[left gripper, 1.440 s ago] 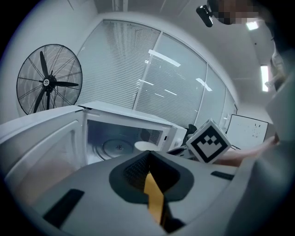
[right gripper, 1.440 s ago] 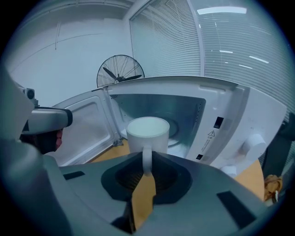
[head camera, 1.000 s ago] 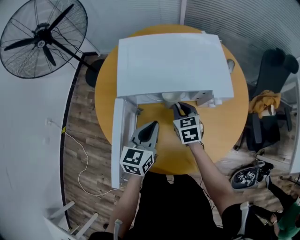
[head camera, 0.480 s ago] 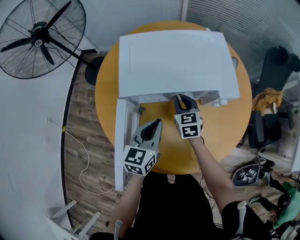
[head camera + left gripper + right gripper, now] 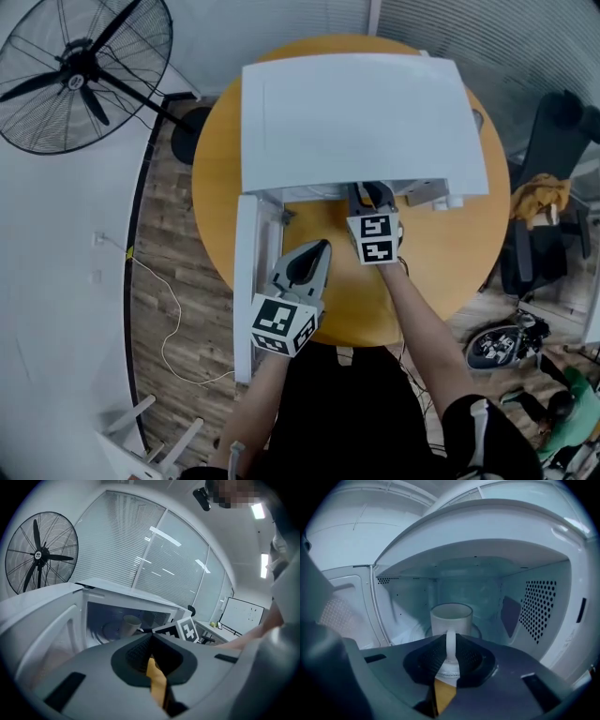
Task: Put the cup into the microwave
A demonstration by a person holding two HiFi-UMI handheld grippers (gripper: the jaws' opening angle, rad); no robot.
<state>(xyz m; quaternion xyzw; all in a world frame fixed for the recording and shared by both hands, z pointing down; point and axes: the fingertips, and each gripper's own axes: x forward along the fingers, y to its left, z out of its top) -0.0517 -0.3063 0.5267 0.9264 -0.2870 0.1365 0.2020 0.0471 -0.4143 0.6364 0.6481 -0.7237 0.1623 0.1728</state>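
Note:
The white microwave (image 5: 361, 112) stands on the round yellow table (image 5: 441, 253), its door (image 5: 246, 272) swung open to the left. My right gripper (image 5: 451, 641) is shut on the handle of the white cup (image 5: 451, 618), which is upright inside the cavity over the turntable. In the head view the right gripper (image 5: 366, 202) reaches under the microwave's top, and the cup is hidden there. My left gripper (image 5: 319, 248) hangs shut and empty in front of the opening, beside the door. From the left gripper view the cup (image 5: 130, 624) shows inside, beyond the left gripper (image 5: 151, 639).
A black floor fan (image 5: 84, 70) stands at the upper left on the wooden floor. A black chair (image 5: 553, 141) with a yellow cloth is at the right. A thin white cable (image 5: 159, 319) lies on the floor to the left of the table.
My right gripper has pushed further into the microwave with the cup, which no longer shows in the head view. The left gripper has stayed in place.

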